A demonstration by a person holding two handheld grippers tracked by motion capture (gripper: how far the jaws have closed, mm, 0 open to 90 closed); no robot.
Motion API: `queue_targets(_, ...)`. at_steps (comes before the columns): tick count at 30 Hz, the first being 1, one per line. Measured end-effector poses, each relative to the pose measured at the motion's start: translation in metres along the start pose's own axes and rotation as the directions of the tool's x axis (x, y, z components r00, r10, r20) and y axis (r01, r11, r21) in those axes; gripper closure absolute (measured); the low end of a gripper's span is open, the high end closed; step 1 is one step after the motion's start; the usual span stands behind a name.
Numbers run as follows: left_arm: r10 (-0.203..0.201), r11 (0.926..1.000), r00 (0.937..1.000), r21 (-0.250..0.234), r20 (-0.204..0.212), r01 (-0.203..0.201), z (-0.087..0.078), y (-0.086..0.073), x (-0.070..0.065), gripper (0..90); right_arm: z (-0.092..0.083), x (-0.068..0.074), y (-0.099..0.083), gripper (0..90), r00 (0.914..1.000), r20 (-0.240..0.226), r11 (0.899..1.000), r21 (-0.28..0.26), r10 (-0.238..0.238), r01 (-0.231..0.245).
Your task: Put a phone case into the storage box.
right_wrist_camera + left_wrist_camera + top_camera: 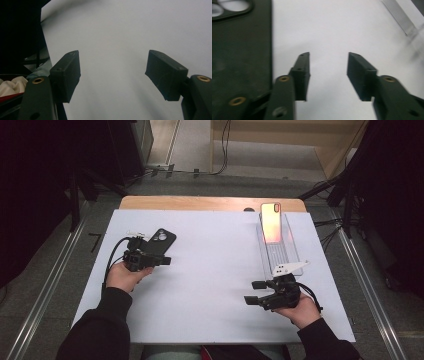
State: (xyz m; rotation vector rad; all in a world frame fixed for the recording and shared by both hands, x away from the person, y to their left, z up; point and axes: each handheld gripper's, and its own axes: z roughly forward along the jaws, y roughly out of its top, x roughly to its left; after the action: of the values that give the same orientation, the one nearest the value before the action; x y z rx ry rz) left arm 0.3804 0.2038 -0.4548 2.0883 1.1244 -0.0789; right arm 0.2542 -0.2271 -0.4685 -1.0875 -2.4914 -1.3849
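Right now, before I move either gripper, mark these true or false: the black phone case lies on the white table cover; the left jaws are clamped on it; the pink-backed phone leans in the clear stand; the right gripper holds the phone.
1. The black phone case lies on the white table cover: true.
2. The left gripper is clamped on the case: false; its jaws stand apart with nothing between them, the case beside them.
3. The pink-backed phone leans in the clear stand: true.
4. The right gripper holds the phone: false; its open jaws are empty.

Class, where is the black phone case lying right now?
In the high view, the black phone case lies flat on the table's left side, just beyond the left gripper.
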Motion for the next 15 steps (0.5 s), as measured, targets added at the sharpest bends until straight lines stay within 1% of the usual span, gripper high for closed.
queue_targets(2,0.032,0.9995,0.9994,-0.009,0.016,-0.031,-0.002,-0.001,-0.005,44.7,0.000,0.000,0.000,26.0,1.0000,0.002,1.000,-0.002,-0.002,0.002)
queue_targets(3,0.037,0.9992,0.9989,-0.012,0.029,-0.037,-0.003,-0.001,-0.007,40.3,-0.001,0.000,0.000,26.0,1.0000,0.002,1.000,-0.002,0.000,0.000)
queue_targets(4,0.039,0.9992,0.9981,-0.015,0.047,-0.038,-0.005,-0.001,-0.010,39.0,-0.001,0.000,0.000,26.0,1.0000,0.002,1.000,-0.002,-0.001,0.001)
queue_targets(7,0.053,0.9983,0.9952,-0.027,0.083,-0.051,-0.008,-0.004,-0.017,37.1,-0.001,0.000,0.000,26.0,1.0000,0.004,1.000,-0.003,-0.002,0.002)
queue_targets(8,0.067,0.9976,0.9945,-0.023,0.081,-0.065,-0.009,-0.005,-0.020,36.7,-0.001,-0.001,0.000,26.0,1.0000,0.004,1.000,-0.004,-0.003,0.003)
queue_targets(9,0.068,0.9975,0.9941,-0.026,0.085,-0.066,-0.009,-0.006,-0.022,36.5,-0.001,-0.001,0.000,26.0,1.0000,0.003,1.000,-0.004,-0.004,0.004)
queue_targets(10,0.078,0.9968,0.9925,-0.028,0.095,-0.075,-0.011,-0.007,-0.026,35.3,-0.002,-0.001,0.000,26.0,1.0000,0.003,1.000,-0.004,-0.005,0.005)
queue_targets(15,0.085,0.9959,0.9876,-0.043,0.132,-0.080,-0.016,-0.015,-0.035,34.0,-0.004,-0.003,-0.001,26.0,1.0000,0.006,1.000,-0.002,-0.002,0.002)
